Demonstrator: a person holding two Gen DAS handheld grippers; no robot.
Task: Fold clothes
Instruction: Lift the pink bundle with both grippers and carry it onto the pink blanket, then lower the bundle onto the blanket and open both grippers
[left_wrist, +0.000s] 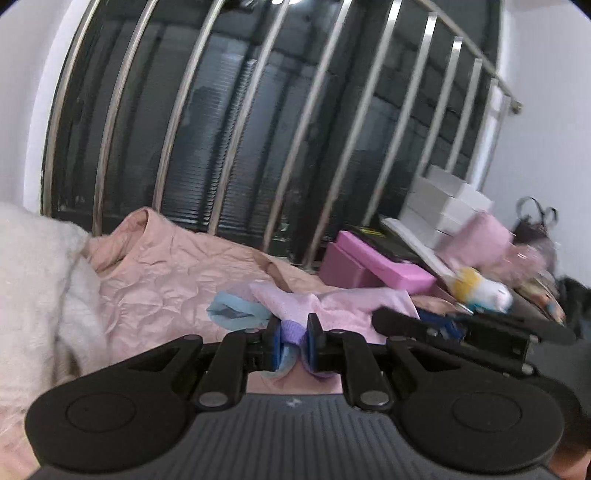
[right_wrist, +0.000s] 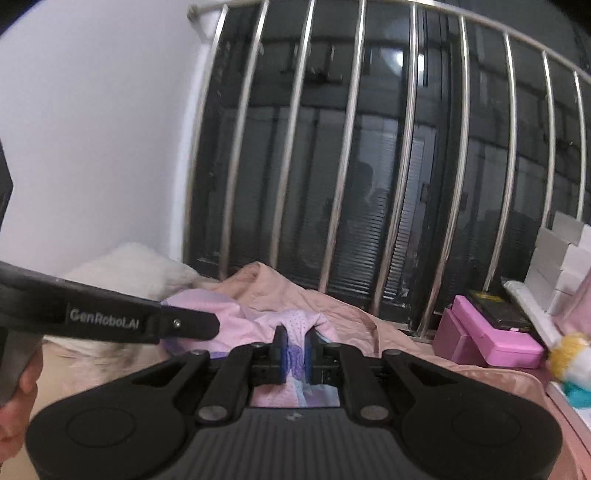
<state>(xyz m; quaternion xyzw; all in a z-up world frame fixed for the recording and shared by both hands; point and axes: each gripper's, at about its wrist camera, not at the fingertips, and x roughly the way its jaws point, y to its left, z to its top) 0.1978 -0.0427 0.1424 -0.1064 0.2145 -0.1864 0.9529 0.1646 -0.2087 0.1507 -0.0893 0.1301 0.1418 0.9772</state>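
A small pink garment (left_wrist: 343, 306) with purple trim and a light blue part (left_wrist: 236, 312) is held above the pink bedspread (left_wrist: 155, 280). My left gripper (left_wrist: 293, 341) is shut on its purple edge. My right gripper (right_wrist: 295, 350) is shut on the same garment (right_wrist: 295, 325) at a dotted pink and purple edge. The right gripper's body shows at the right of the left wrist view (left_wrist: 461, 328). The left gripper's body crosses the left of the right wrist view (right_wrist: 110, 317). The two grippers are close together, side by side.
A barred window (left_wrist: 258, 129) stands behind the bed. A white fluffy blanket (left_wrist: 33, 280) lies at the left. Pink boxes (left_wrist: 369, 269), white boxes (left_wrist: 443, 210) and a yellow and white plush toy (left_wrist: 484, 290) are piled at the right.
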